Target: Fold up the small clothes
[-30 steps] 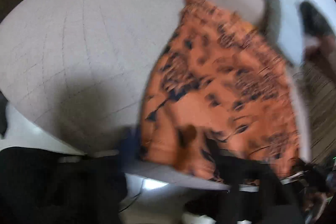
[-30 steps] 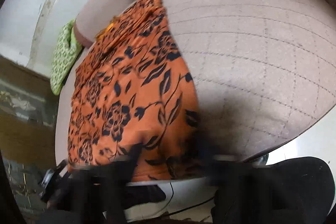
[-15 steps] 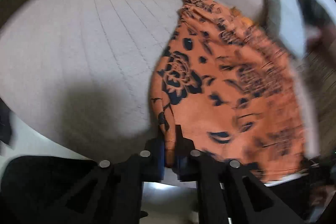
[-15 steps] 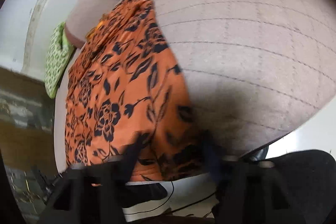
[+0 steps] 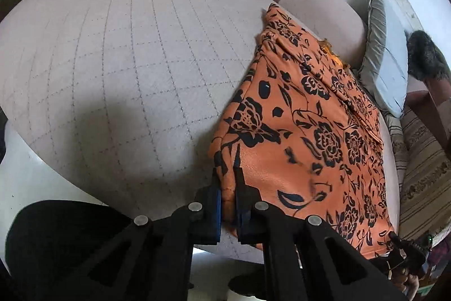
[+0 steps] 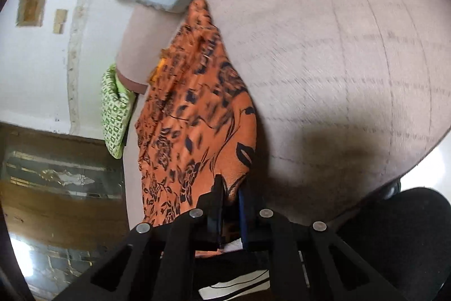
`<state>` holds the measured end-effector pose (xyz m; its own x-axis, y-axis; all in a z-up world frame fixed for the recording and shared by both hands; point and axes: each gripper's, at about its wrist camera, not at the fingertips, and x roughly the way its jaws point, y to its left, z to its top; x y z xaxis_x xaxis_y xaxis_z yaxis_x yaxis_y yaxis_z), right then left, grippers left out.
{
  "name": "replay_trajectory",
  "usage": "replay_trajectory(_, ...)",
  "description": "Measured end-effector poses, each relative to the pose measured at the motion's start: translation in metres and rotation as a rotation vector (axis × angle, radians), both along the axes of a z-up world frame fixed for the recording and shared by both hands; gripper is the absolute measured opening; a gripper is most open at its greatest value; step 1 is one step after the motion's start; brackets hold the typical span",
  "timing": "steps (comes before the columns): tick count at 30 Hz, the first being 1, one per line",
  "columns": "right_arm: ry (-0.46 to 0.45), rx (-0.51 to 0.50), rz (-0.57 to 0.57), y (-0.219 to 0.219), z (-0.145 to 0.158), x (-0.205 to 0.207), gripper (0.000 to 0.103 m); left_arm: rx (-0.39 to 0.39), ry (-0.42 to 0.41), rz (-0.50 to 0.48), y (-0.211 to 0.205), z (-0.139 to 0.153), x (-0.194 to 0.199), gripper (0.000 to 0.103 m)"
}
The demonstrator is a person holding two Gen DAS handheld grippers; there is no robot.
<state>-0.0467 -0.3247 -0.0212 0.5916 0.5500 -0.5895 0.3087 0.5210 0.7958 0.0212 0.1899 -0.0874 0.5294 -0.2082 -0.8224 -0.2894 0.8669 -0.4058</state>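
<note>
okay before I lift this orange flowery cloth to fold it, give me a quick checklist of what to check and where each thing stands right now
1. Left gripper shut on the orange cloth, near edge pinched: ok.
2. Right gripper shut on the same cloth at its near edge: ok.
3. Cloth lies flat on the quilted surface past the grips: ok, though some ripples at the far end.
4. Bare quilted surface beside the cloth to fold on: ok.
5. Far end free of the grey cushion: cannot tell, they look close.
6. Each grip holds all cloth layers: cannot tell.
</note>
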Motion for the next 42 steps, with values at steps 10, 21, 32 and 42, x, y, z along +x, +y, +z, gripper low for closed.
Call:
replay_trajectory(10, -0.262, 0.094, 0.013, -0.024, 0.1, 0.111, 0.009, 0.017, -0.291, -0.094, -0.009, 0.125, 0.105, 0.007)
replay_trajectory(21, 0.047, -0.273, -0.018, -0.019, 0.024, 0.397, 0.081, 0.274, -0.005, -0.06, -0.027, 0.001, 0.416, 0.031)
replay_trajectory(32, -0.117, -0.343, 0.007, -0.025, 0.059, 0.309, 0.083, 0.206, -0.253, -0.031, 0.012, 0.055, 0.323, 0.088)
replay_trajectory(42, 0.001, -0.406, 0.263, 0.044, 0.02, 0.31, 0.028, 0.252, -0.034, -0.243, -0.049, -0.026, 0.306, 0.018)
